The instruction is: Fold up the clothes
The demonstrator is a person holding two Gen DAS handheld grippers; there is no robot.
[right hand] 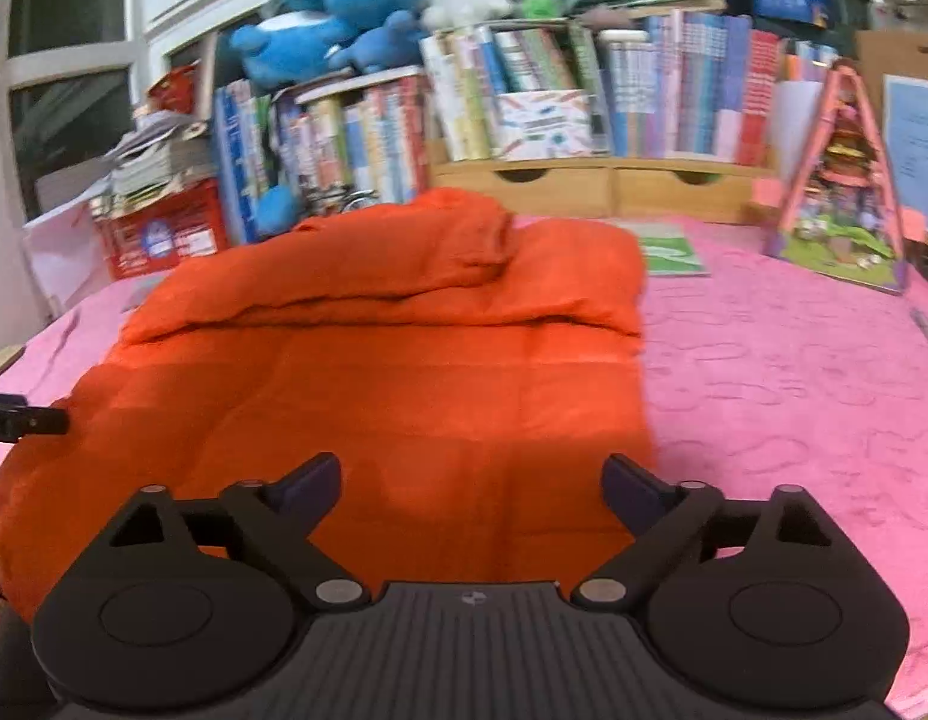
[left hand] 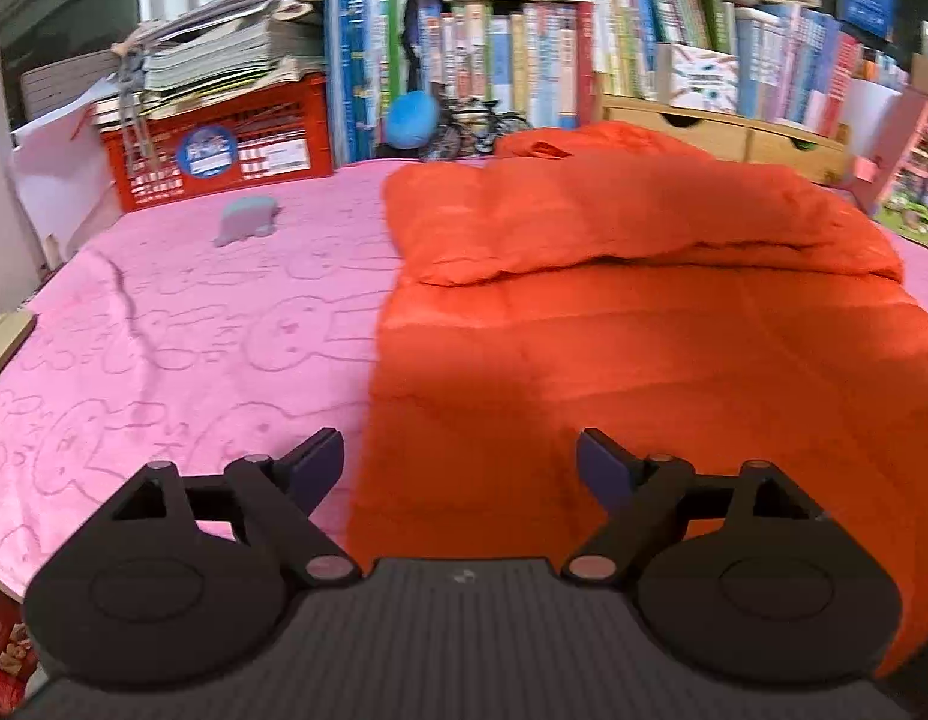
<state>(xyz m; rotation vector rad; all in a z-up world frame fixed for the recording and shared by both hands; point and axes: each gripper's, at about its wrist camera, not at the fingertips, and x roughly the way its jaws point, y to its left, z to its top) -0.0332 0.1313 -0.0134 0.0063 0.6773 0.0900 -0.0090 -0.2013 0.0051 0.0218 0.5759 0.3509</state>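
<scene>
Left gripper spread wide, nothing between the jaws; it hangs over the near left edge of the orange garment, one finger over pink blanket, the other over orange cloth. Right gripper also spread wide and empty, over the garment's near right part. Garment lies flat on the blanket ahead of both claws, far portion folded back toward them into a thick roll. Bookshelf and red crate behind. Small grey-green item left of the garment, blurry, possibly a toy.
</scene>
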